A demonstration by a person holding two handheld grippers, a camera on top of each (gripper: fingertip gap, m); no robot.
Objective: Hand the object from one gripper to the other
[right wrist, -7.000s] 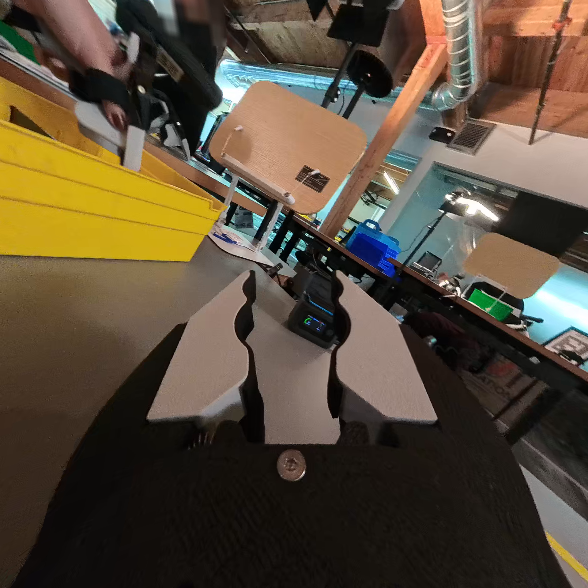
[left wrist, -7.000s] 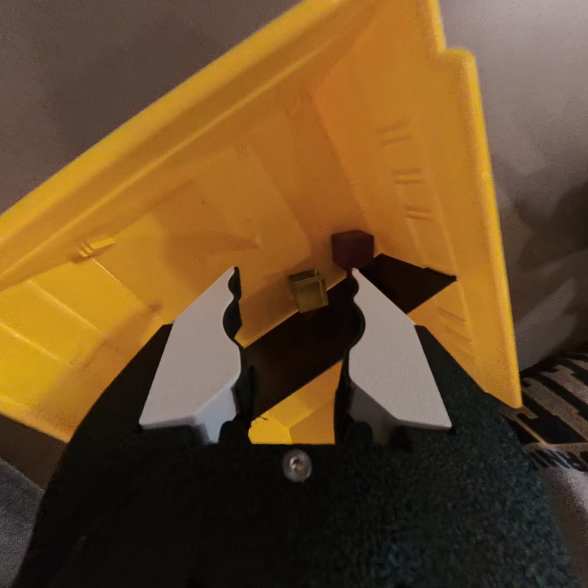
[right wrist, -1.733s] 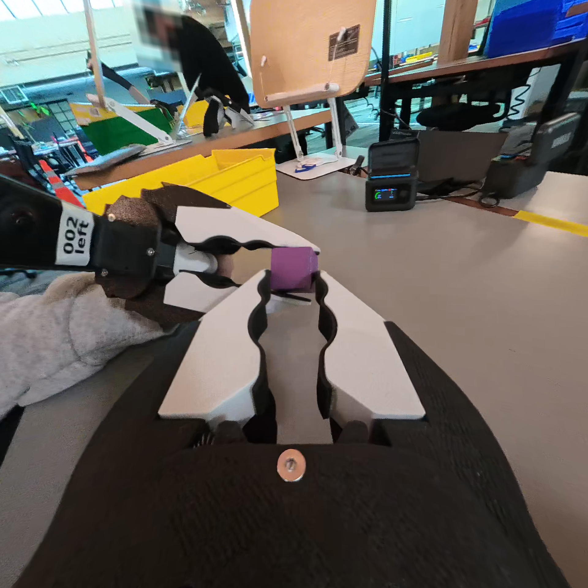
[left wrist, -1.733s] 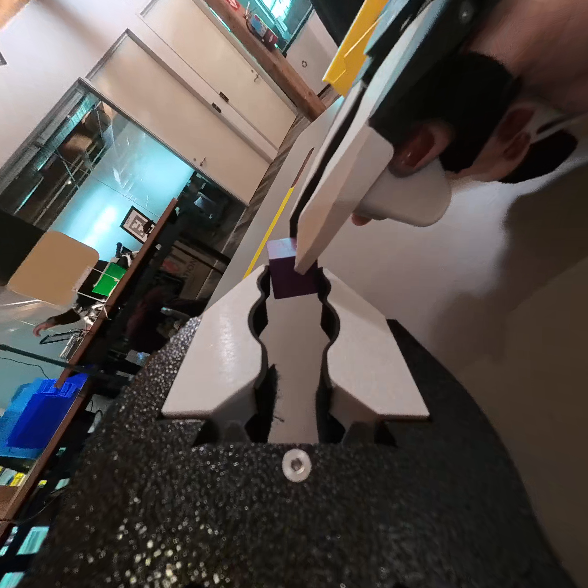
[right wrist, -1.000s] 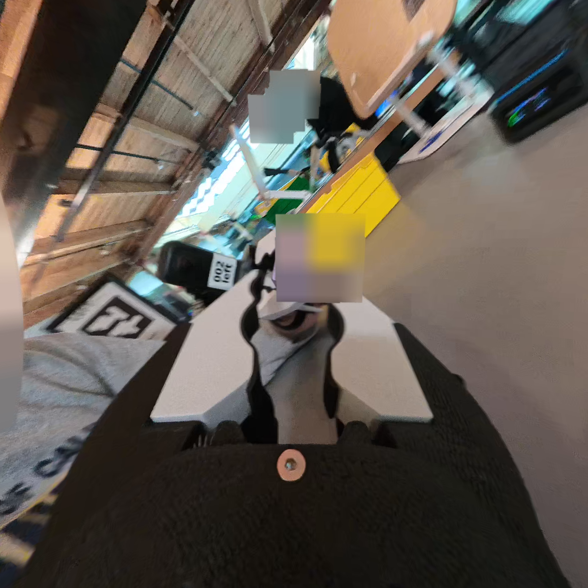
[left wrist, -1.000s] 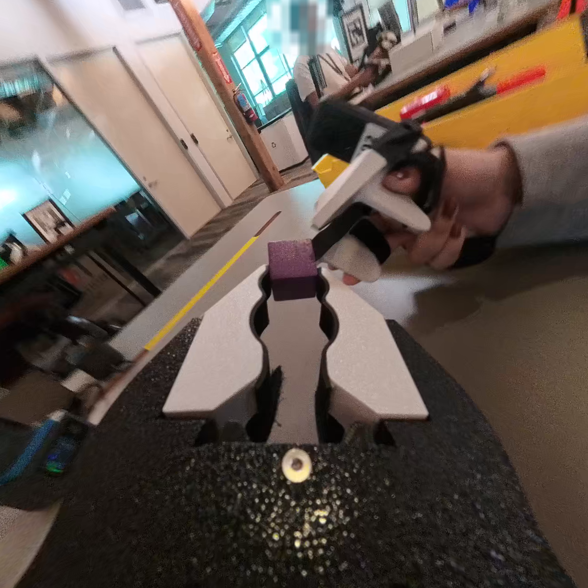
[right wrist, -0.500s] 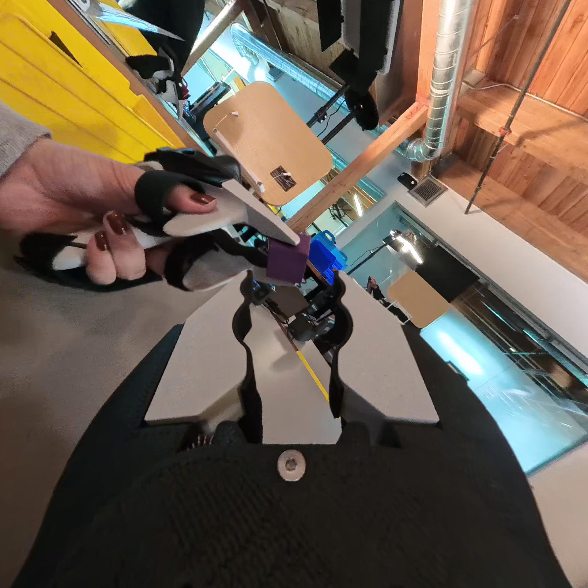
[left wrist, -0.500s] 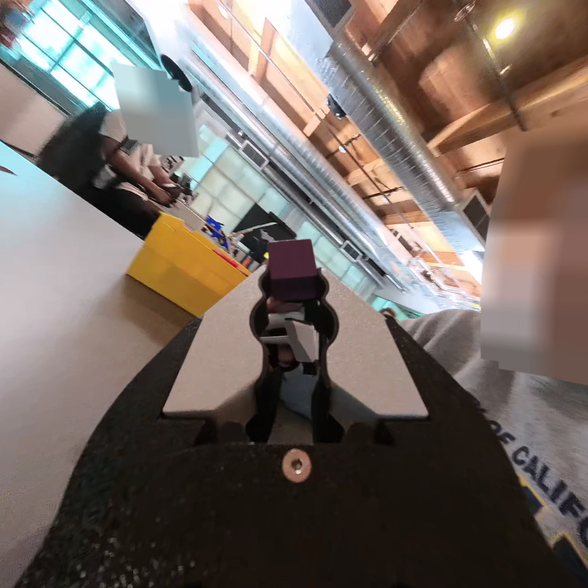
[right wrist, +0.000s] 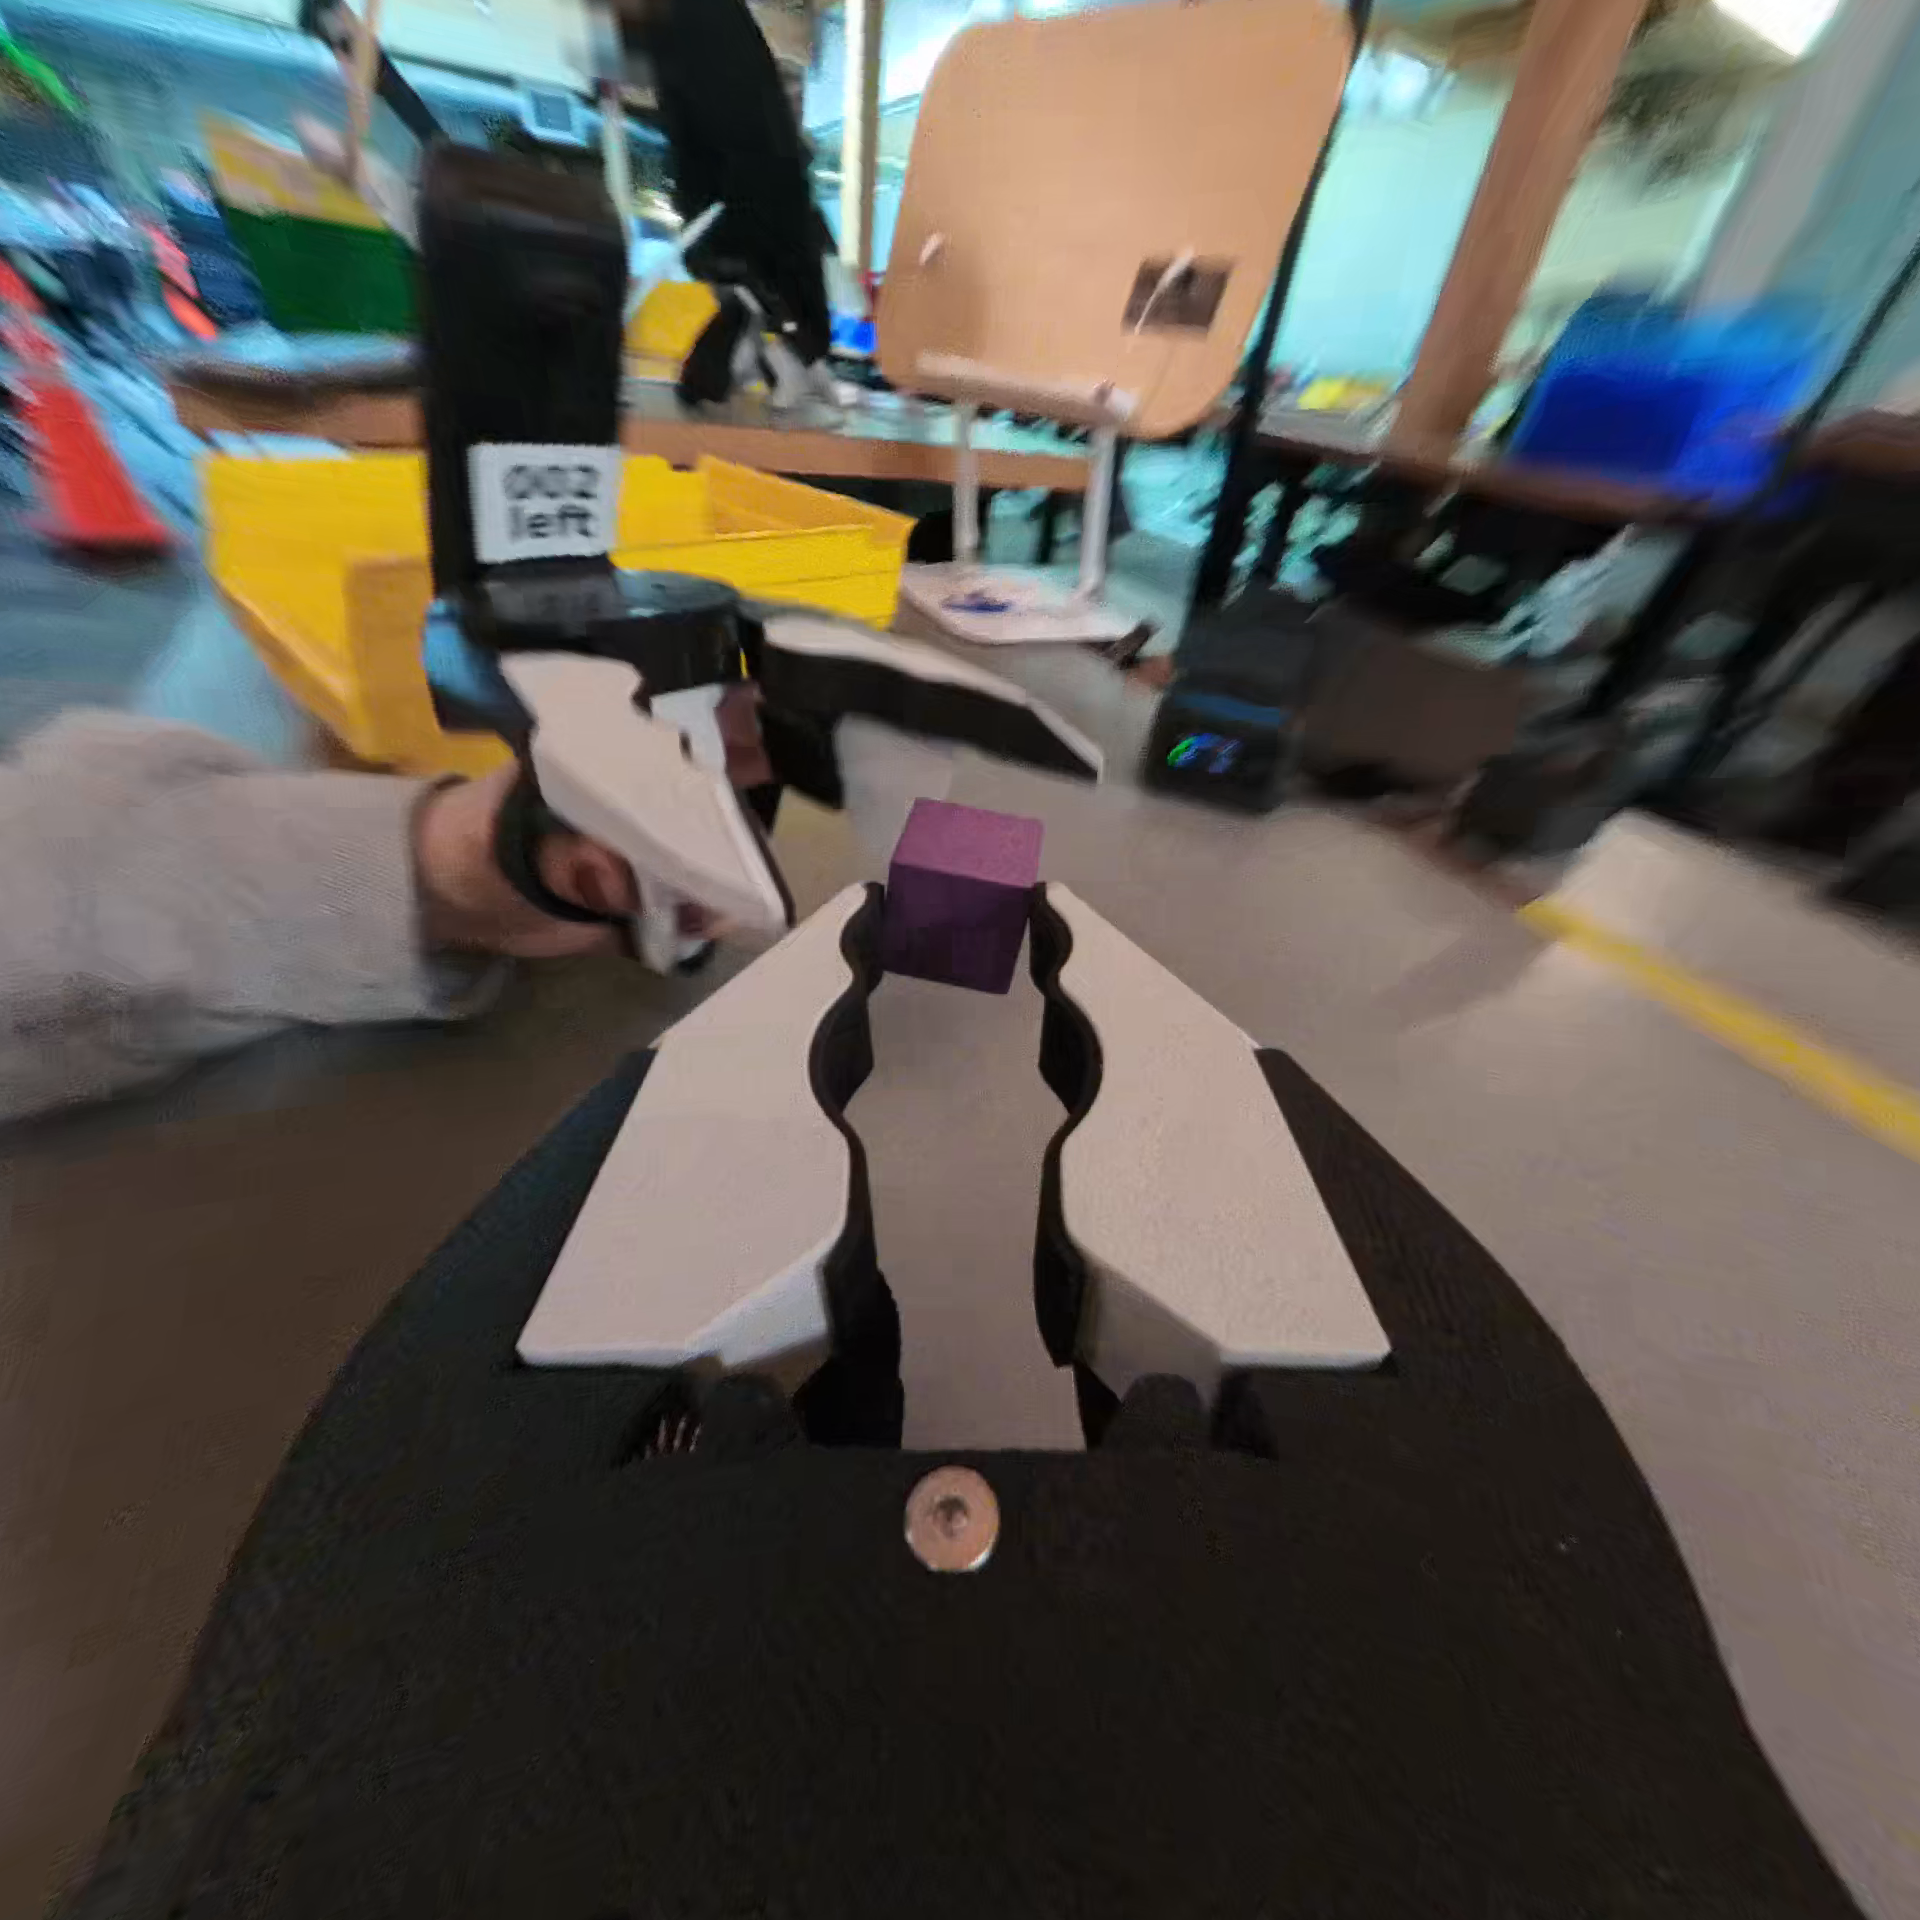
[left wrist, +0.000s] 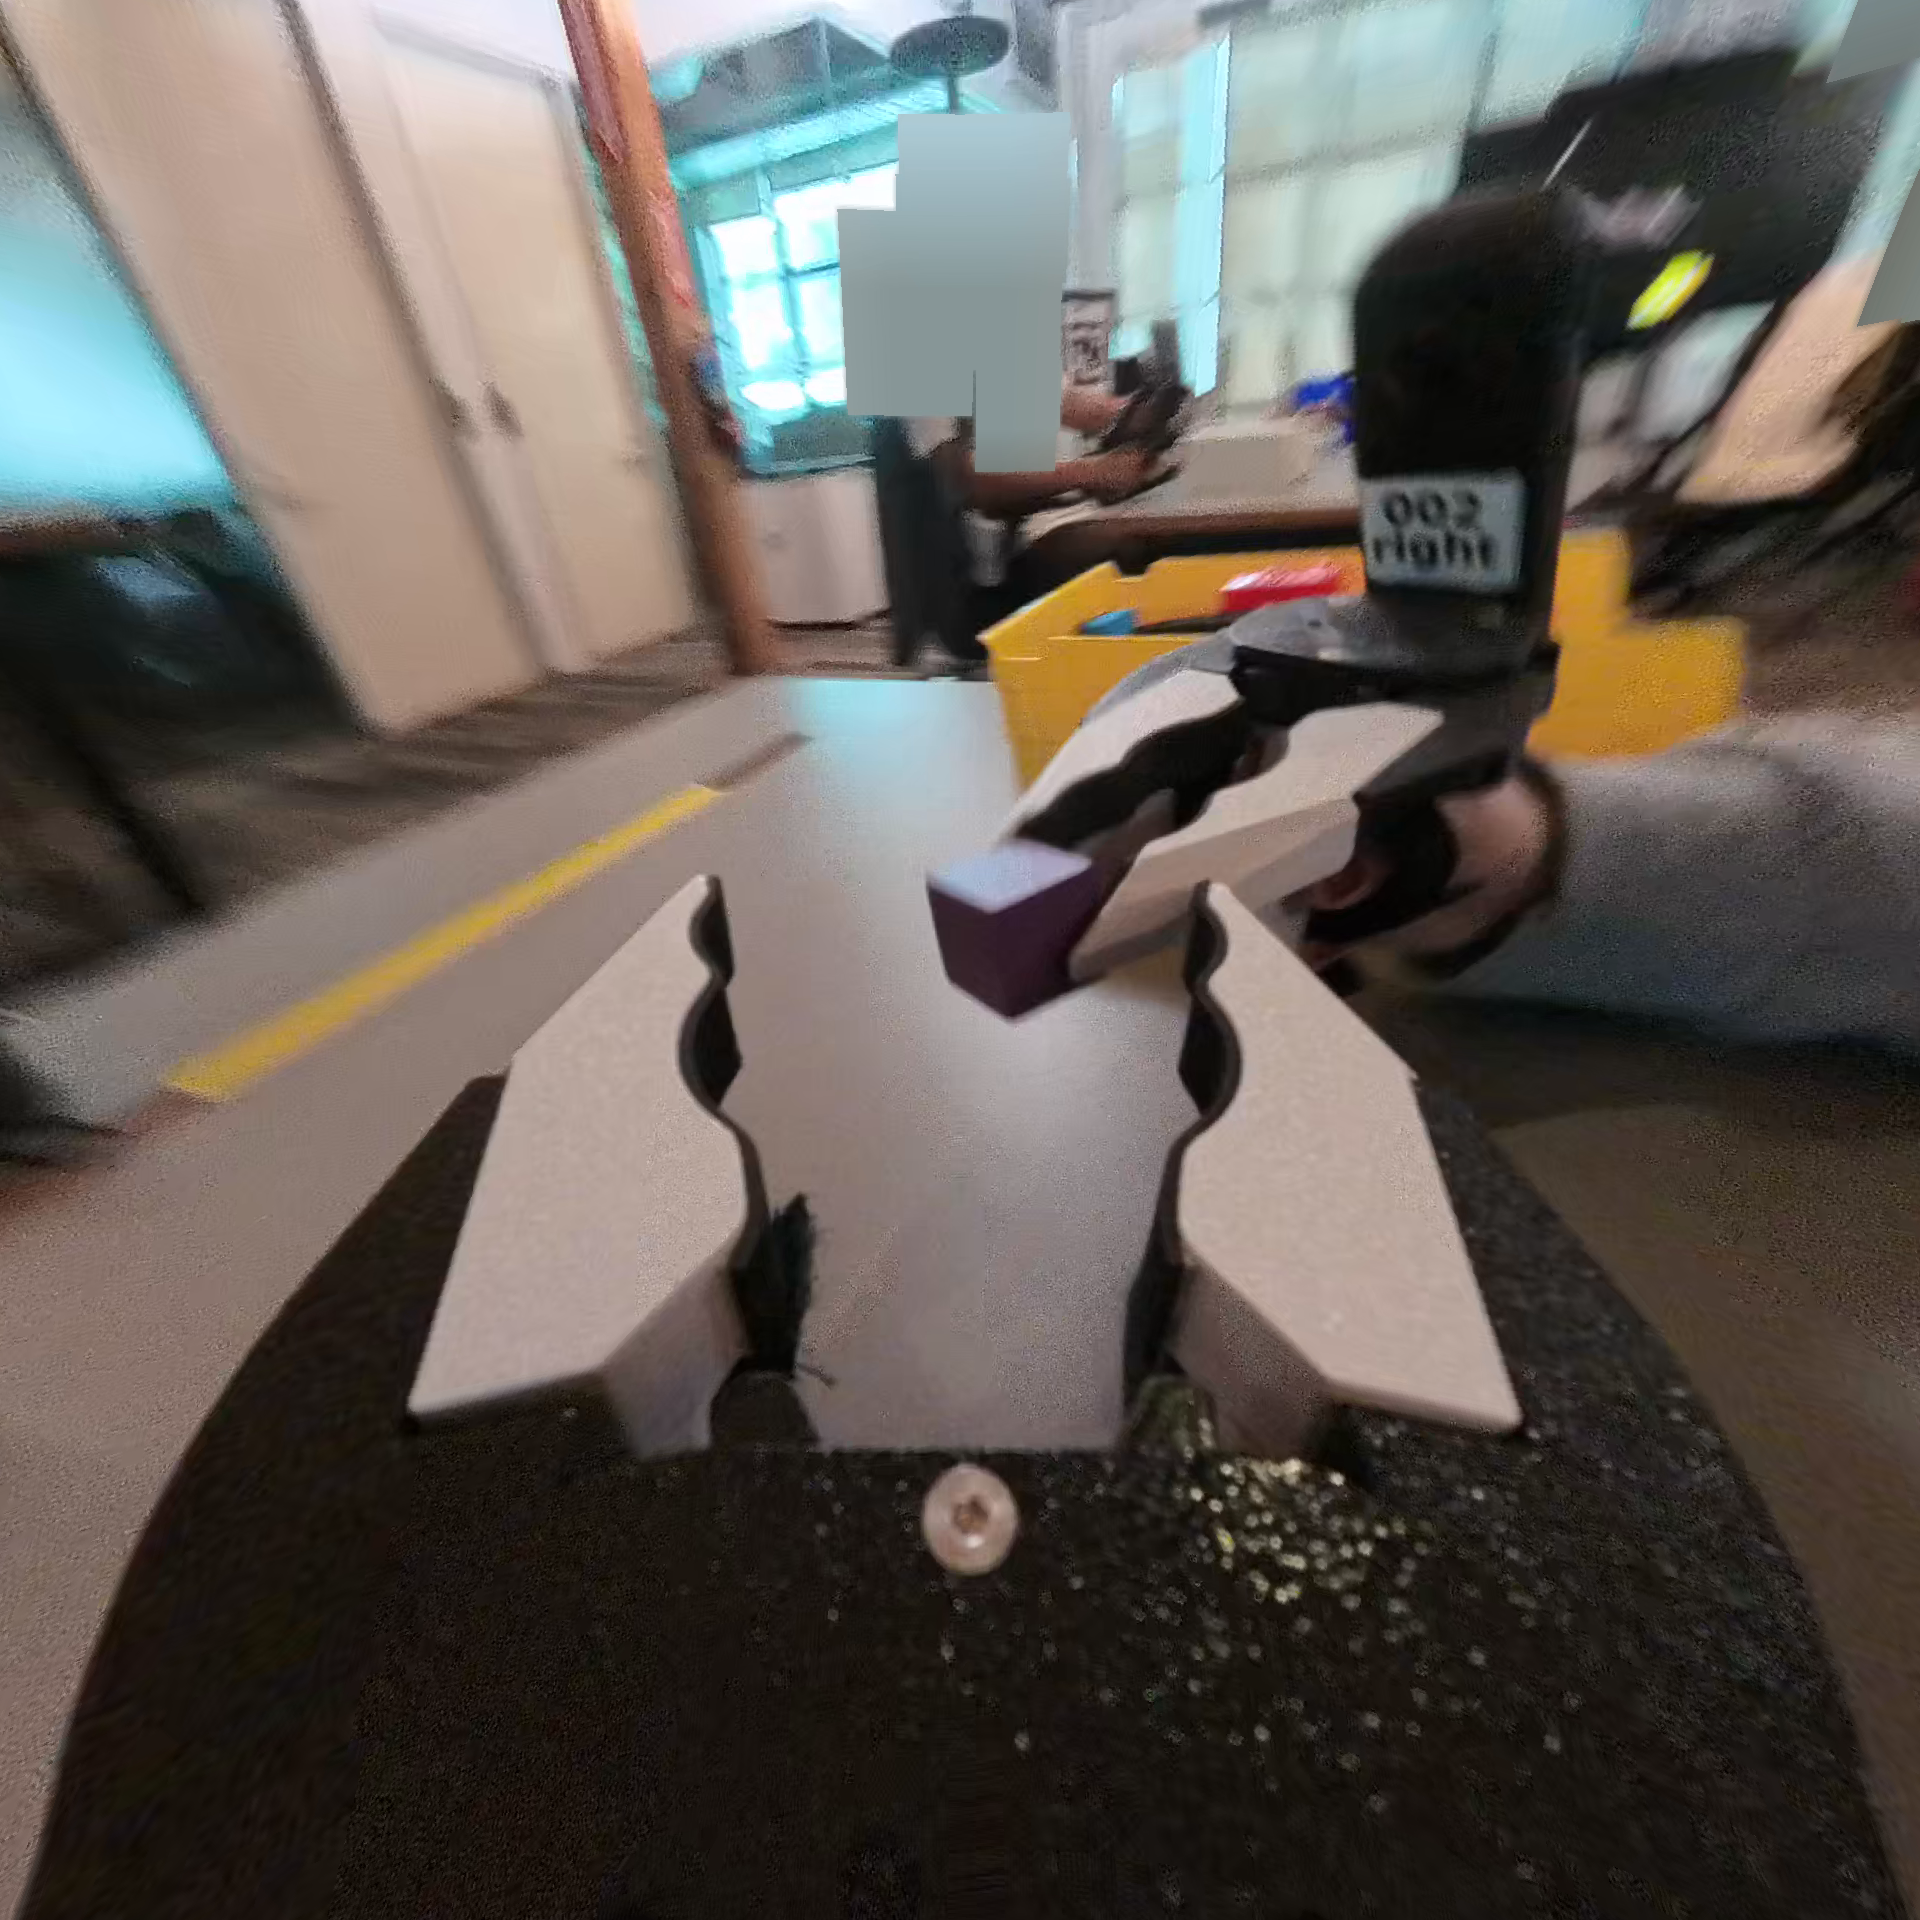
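The right tongs [right wrist: 956, 899] pinch a purple cube [right wrist: 961, 899] at their tips, held above the grey surface [left wrist: 883, 1143]. The left tongs [left wrist: 956, 914] stand wide apart and hold nothing, just beside the cube. A yellow bin [right wrist: 343, 623] sits toward the surface's far edge.

left gripper [left wrist: 956, 914] jaws spread, empty | purple cube [left wrist: 1006, 940] at 12 o'clock, pinched by right gripper [left wrist: 1049, 914] reaching from 2 o'clock | yellow bin [left wrist: 1060, 675] behind
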